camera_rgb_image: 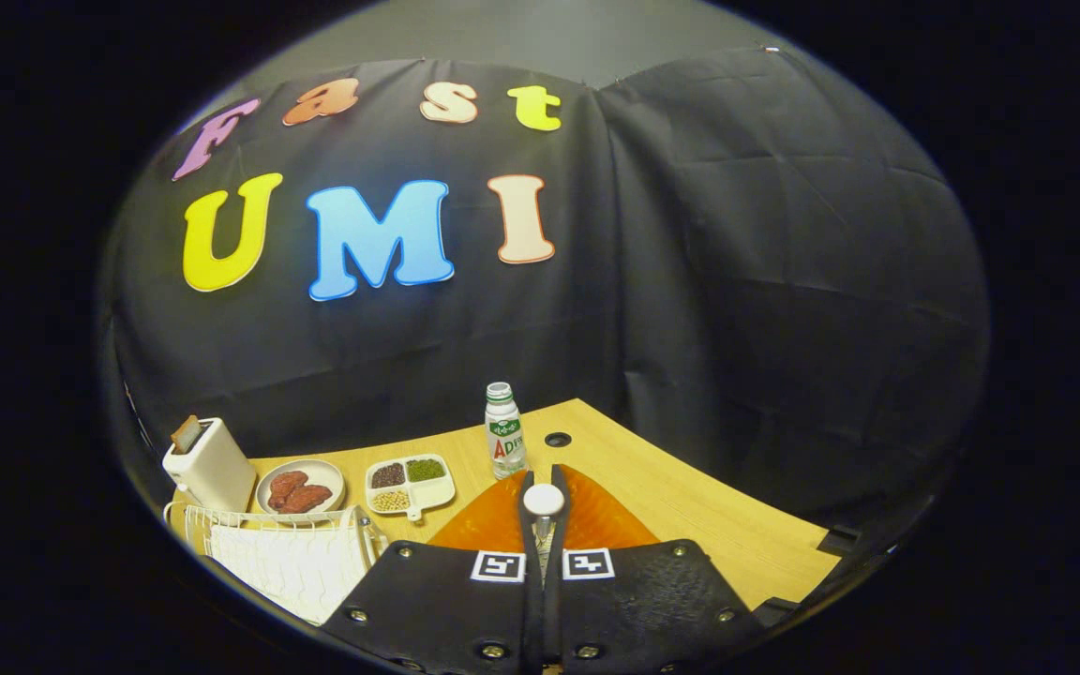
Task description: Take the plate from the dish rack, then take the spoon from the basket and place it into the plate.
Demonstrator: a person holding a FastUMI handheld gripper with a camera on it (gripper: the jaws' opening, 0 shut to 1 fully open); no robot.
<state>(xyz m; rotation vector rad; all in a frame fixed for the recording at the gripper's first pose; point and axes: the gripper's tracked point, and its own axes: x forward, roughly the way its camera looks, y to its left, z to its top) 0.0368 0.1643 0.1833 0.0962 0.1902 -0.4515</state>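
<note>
Gripper view: the wooden table (690, 497) carries everything, and the gripper (543, 525) is held level above it, pointing toward the booth's wall. The orange plate (596, 520) lies just under and beyond the fingers. The white wire basket (287, 558) stands to the left, near a white toaster (210, 464). The fingers are clenched on the white spoon (544, 500), whose round bowl stands up over the plate. Behind it stands a small bottle (505, 431).
</note>
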